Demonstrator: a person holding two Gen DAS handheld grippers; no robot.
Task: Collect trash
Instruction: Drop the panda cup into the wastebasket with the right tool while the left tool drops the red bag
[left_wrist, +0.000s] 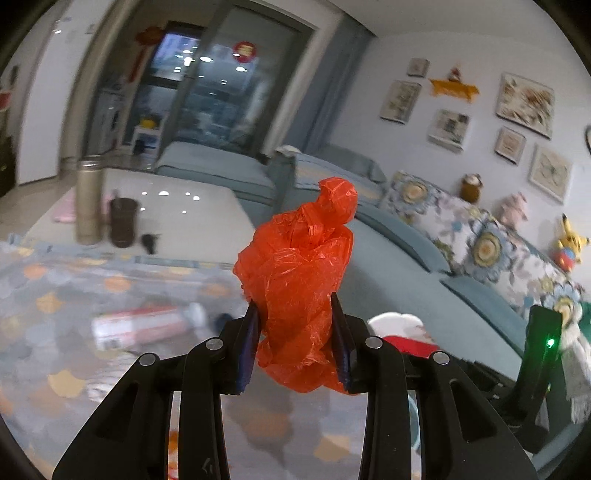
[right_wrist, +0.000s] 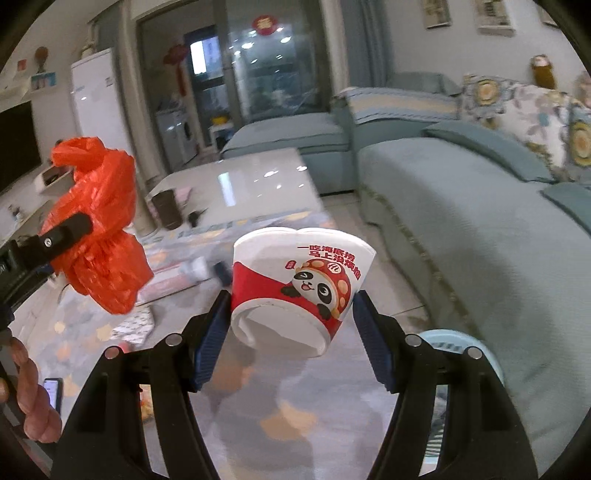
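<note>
My left gripper (left_wrist: 295, 314) is shut on a crumpled red plastic bag (left_wrist: 301, 273) and holds it in the air; the bag also shows at the left of the right wrist view (right_wrist: 99, 221). My right gripper (right_wrist: 291, 306) is shut on a white and red paper cup with a panda print (right_wrist: 295, 284), tilted, above the floor. The cup's rim peeks out to the right of the bag in the left wrist view (left_wrist: 399, 325). A white and red bottle (left_wrist: 144, 326) lies on the patterned rug (left_wrist: 55, 295).
A glossy white coffee table (left_wrist: 177, 214) holds a tall metal flask (left_wrist: 88, 199) and a dark cup (left_wrist: 123, 221). A blue sofa (right_wrist: 461, 221) runs along the right. A light blue bin rim (right_wrist: 454, 343) sits below my right gripper. A phone (right_wrist: 53, 393) lies at lower left.
</note>
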